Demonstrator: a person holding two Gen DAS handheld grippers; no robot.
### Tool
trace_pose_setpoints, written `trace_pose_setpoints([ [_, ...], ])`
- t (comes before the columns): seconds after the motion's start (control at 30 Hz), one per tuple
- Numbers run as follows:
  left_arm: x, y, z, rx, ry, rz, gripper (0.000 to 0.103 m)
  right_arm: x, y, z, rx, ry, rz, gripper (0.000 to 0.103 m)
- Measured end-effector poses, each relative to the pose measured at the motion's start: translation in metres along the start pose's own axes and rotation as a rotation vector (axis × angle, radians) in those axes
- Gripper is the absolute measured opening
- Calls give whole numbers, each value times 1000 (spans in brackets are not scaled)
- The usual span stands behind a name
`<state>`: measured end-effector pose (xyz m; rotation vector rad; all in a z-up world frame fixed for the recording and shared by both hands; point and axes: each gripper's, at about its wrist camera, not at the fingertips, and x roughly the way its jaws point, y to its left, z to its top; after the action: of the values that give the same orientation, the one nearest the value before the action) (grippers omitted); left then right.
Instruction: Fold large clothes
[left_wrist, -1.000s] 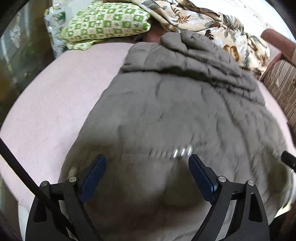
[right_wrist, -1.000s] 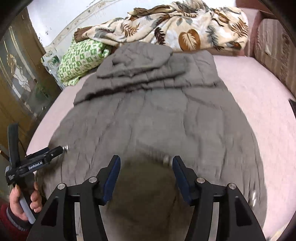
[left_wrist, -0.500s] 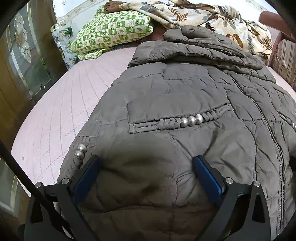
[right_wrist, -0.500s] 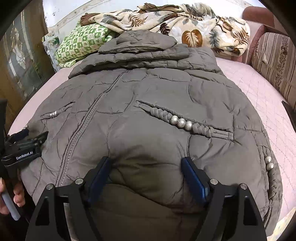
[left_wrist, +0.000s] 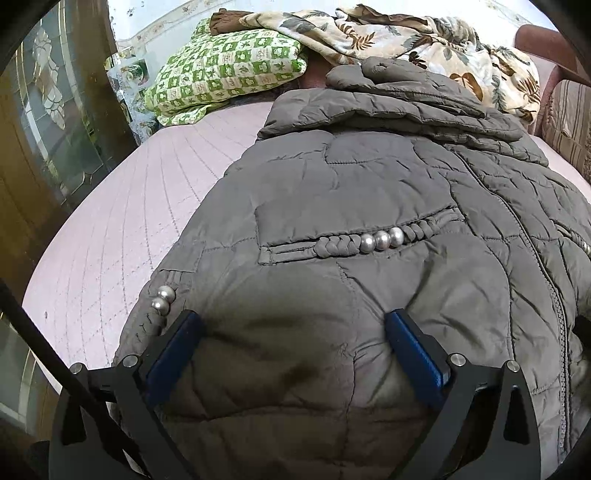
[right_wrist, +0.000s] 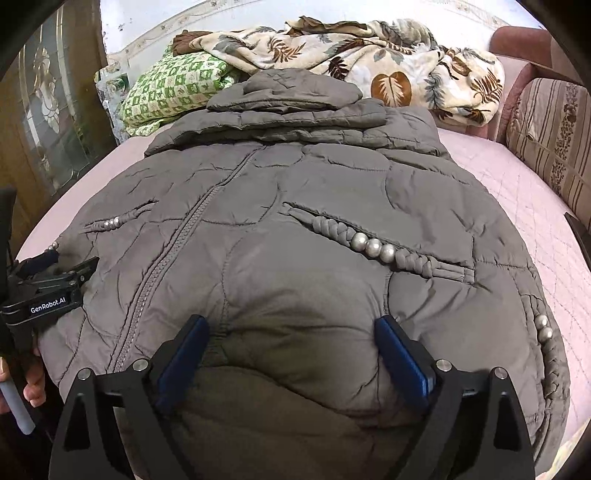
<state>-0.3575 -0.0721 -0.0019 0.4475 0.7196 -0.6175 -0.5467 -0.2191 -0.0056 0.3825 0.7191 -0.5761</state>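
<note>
A large grey quilted jacket (left_wrist: 369, 184) lies front up on the bed, zipped, hood at the far end and braided, beaded pocket trims showing. My left gripper (left_wrist: 291, 321) stands open low over the near left hem, padded cloth bulging between its blue pads without being pinched. My right gripper (right_wrist: 291, 323) hovers over the near right hem of the jacket (right_wrist: 295, 184); its jaws are opening, with a puff of cloth lying loose between them. The right wrist view also shows the left gripper (right_wrist: 70, 260) at the jacket's left edge, held by a hand (right_wrist: 33, 384).
The pink quilted bed cover (left_wrist: 122, 221) shows on both sides of the jacket. A green checked pillow (left_wrist: 229, 77) and a leaf-print blanket (left_wrist: 406, 40) are piled behind the hood. A wood and glass door (left_wrist: 44, 129) stands left, a striped cushion (right_wrist: 554, 140) right.
Both grippers came down toward the jacket's near hem and their jaws spread wider. The blur has cleared, and the jacket now lies still and flat.
</note>
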Motion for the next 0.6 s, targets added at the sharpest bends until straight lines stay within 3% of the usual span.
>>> trace_pose_setpoints([
  [0.6,-2,0,-4,-8,-32,13,101,1,1,0,7,-22,16,102],
])
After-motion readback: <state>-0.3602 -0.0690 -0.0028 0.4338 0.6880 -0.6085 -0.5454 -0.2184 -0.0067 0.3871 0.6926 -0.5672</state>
